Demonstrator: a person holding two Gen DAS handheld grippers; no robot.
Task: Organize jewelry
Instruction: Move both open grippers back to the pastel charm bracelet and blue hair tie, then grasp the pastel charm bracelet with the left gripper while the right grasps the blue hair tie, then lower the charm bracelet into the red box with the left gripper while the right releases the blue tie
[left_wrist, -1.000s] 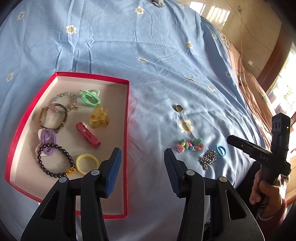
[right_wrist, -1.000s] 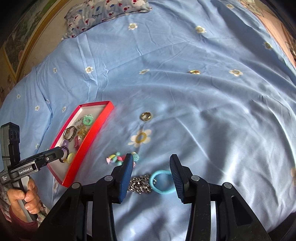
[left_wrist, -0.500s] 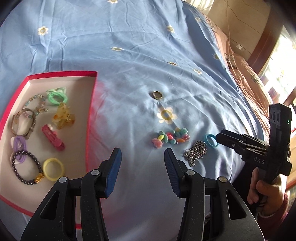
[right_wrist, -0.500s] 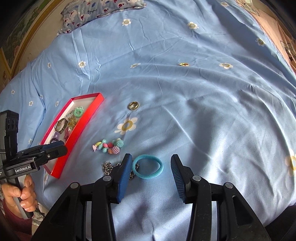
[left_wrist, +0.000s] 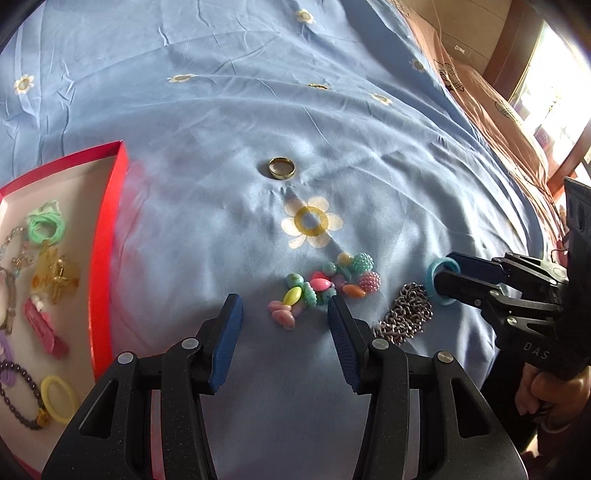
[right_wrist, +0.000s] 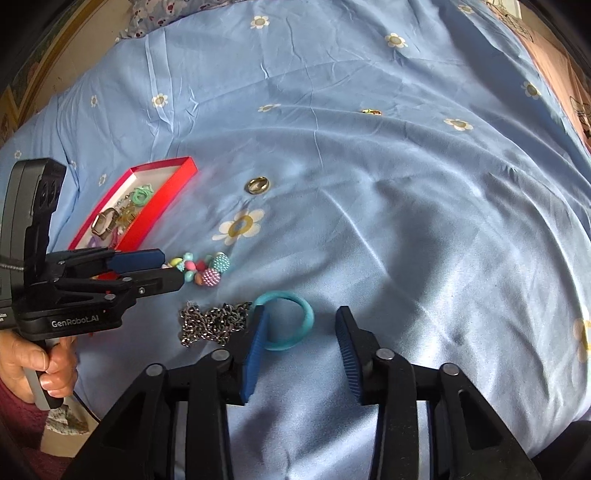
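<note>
A blue hair ring (right_wrist: 295, 317) lies on the blue bedspread between my right gripper's (right_wrist: 301, 314) closing jaws. The left finger overlaps the ring's left edge and a gap shows at the right pad. In the left wrist view the right gripper (left_wrist: 448, 275) tips sit at the blue hair ring (left_wrist: 436, 275). My left gripper (left_wrist: 282, 306) is open just in front of a colourful bead bracelet (left_wrist: 321, 286), holding nothing. A silver chain (left_wrist: 406, 317) lies between bracelet and ring. A gold ring (left_wrist: 281, 168) lies farther out. The red tray (left_wrist: 107, 251) holds several pieces.
A second small gold piece (right_wrist: 371, 111) lies far out on the flowered bedspread. A patterned pillow (right_wrist: 166, 14) sits at the far edge. A brown blanket (left_wrist: 480, 103) runs along the right side. A hand (right_wrist: 33, 365) grips the left gripper (right_wrist: 168, 269) handle.
My left gripper has moved right, away from the red tray and down toward the bead bracelet. My right gripper's jaws have narrowed around the blue hair ring.
</note>
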